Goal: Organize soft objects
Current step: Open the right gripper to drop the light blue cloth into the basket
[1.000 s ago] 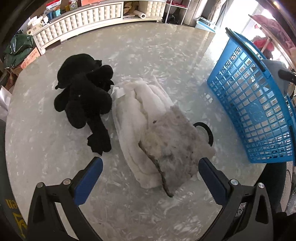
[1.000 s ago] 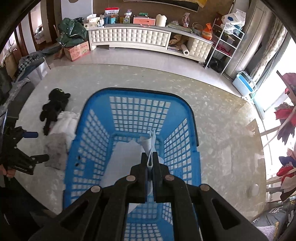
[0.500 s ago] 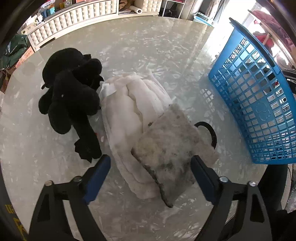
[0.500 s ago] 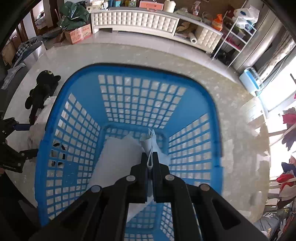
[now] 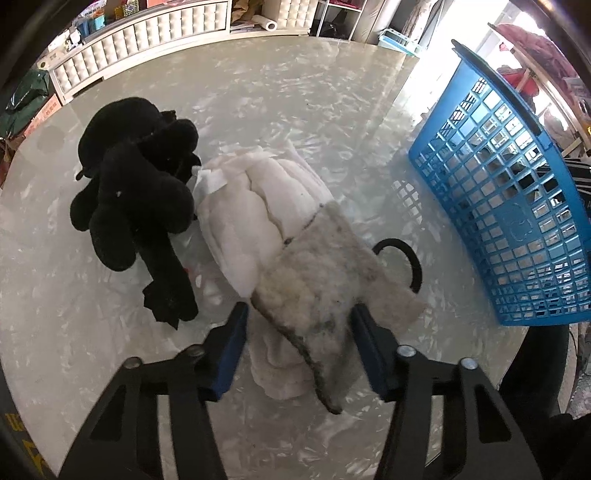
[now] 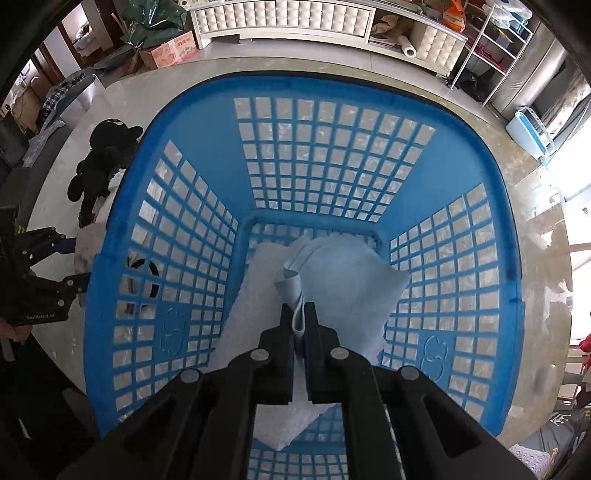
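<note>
My left gripper (image 5: 298,317) is open, its blue pads on either side of a grey fuzzy pad (image 5: 325,284) that lies on a white folded cloth (image 5: 258,206). A black plush toy (image 5: 136,192) lies to the left of the cloth. The blue basket (image 5: 517,206) stands at the right. My right gripper (image 6: 300,308) is shut on a light blue cloth (image 6: 343,291) and holds it low inside the blue basket (image 6: 332,92), over a white sheet (image 6: 258,295) on the basket floor.
A black ring (image 5: 406,258) lies on the marble table (image 5: 295,92) between the grey pad and the basket. A white tufted cabinet (image 5: 147,33) stands beyond the table. The table's near edge is just right of the left gripper.
My left gripper has moved forward and down until its pads flank the grey pad, and the jaws have narrowed. My right gripper has sunk deeper into the basket with the light blue cloth.
</note>
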`<act>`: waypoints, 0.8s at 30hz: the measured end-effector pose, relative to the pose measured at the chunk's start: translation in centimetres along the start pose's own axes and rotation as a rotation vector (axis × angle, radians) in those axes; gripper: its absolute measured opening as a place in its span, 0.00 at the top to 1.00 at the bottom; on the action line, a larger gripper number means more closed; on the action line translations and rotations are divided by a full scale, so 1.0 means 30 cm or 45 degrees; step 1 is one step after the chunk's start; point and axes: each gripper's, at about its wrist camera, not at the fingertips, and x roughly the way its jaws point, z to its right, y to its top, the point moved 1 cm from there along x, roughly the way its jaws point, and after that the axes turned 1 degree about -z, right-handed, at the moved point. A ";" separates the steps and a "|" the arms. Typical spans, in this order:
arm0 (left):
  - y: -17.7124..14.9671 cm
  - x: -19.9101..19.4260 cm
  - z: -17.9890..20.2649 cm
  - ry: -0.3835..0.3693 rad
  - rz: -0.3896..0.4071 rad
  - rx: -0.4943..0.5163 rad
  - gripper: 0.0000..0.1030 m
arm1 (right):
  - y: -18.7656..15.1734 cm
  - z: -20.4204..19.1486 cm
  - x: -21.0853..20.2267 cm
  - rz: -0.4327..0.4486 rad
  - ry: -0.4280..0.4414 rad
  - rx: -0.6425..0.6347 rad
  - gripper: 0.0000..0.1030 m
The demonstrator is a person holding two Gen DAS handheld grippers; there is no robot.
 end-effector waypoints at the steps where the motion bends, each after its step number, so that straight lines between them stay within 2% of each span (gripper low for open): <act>1: 0.000 -0.006 0.004 0.006 0.006 0.003 0.53 | -0.005 0.001 -0.002 -0.001 -0.002 0.002 0.91; 3: 0.003 -0.018 0.016 0.010 0.018 0.006 0.59 | -0.013 0.003 -0.010 0.001 -0.001 0.006 0.86; 5: 0.005 -0.037 0.026 0.009 0.034 0.007 0.65 | -0.019 0.003 -0.016 0.004 0.004 0.007 0.74; 7: 0.009 -0.060 0.036 0.006 0.052 0.014 0.69 | -0.030 0.006 -0.023 0.007 0.006 0.010 0.53; 9: 0.012 -0.082 0.054 0.002 0.071 0.021 0.80 | -0.041 0.005 -0.033 0.017 0.015 0.015 0.46; 11: 0.011 -0.100 0.071 0.002 0.085 0.031 0.87 | -0.048 -0.008 -0.038 0.024 0.026 0.023 0.41; 13: 0.007 -0.114 0.071 0.000 0.086 0.030 0.88 | -0.063 -0.015 -0.053 0.034 0.042 0.037 0.32; 18: -0.009 -0.140 0.087 -0.002 0.094 0.032 0.91 | -0.100 -0.017 -0.090 0.051 0.058 0.048 0.21; 22: -0.018 -0.198 0.116 -0.008 0.125 0.046 0.95 | -0.143 -0.020 -0.126 0.077 0.063 0.053 0.07; 24: -0.017 -0.236 0.135 -0.012 0.148 0.057 0.97 | -0.144 -0.007 -0.138 0.090 0.064 0.058 0.07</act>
